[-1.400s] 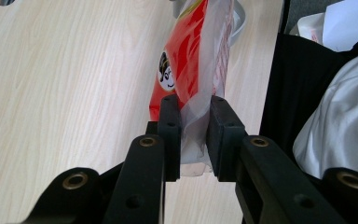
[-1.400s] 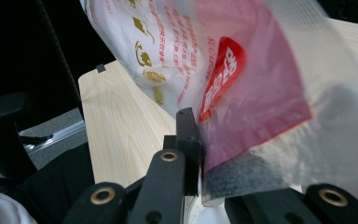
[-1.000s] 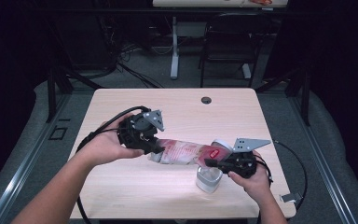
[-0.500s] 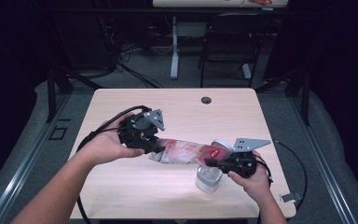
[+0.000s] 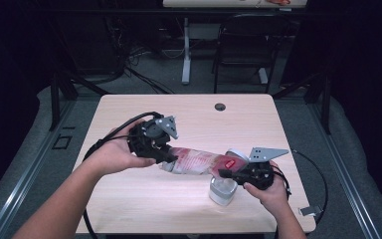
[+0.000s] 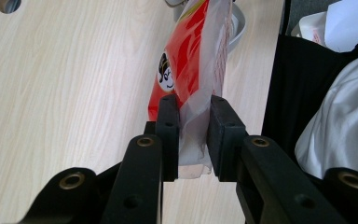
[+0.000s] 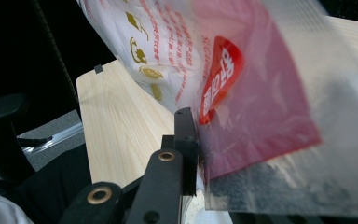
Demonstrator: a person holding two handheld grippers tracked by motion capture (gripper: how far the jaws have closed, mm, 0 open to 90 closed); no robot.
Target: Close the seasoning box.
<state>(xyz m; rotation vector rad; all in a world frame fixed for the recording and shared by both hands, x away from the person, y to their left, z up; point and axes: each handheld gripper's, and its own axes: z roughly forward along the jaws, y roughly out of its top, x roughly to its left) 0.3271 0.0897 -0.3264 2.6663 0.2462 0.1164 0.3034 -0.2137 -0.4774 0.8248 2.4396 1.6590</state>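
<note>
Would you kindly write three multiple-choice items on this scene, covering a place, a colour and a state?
1. Where is the small clear plastic cup?
A. under the packet's right end, by the right gripper
B. beside the dark grommet hole
C. on the floor

2. What is the main colour of the red-and-clear plastic snack packet?
A. blue
B. red
C. green

3. What is the left gripper doing?
A. open above the table
B. shut on the cup
C. shut on the packet's end

Answers: 1 A, the high view shows the cup beneath the packet beside the right gripper; 2 B, red print throughout; 3 C, its fingers pinch the packet.
</note>
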